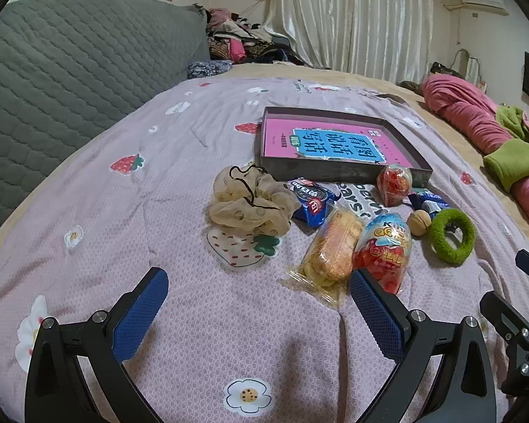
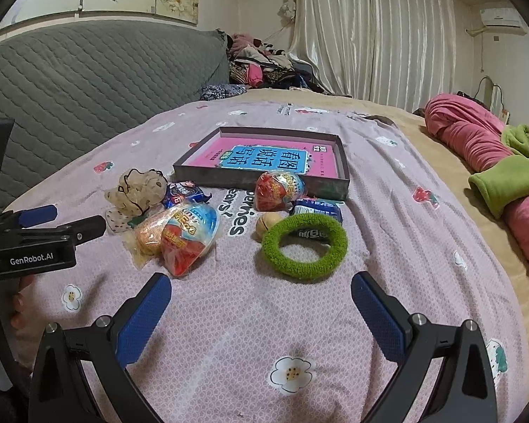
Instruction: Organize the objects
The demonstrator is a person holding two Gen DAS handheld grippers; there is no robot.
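A dark shallow tray holding a pink and blue book lies on the strawberry-print bedspread. In front of it are a beige scrunchie, a blue cookie pack, a yellow cracker packet, two egg-shaped candy packs, a walnut and a fuzzy green ring. My left gripper is open and empty, short of the cracker packet. My right gripper is open and empty just before the green ring.
A grey quilted backrest rises on the left. Rolled pink and green blankets lie along the right side of the bed. A clothes pile and curtains stand beyond. The left gripper's body fills the right view's left edge.
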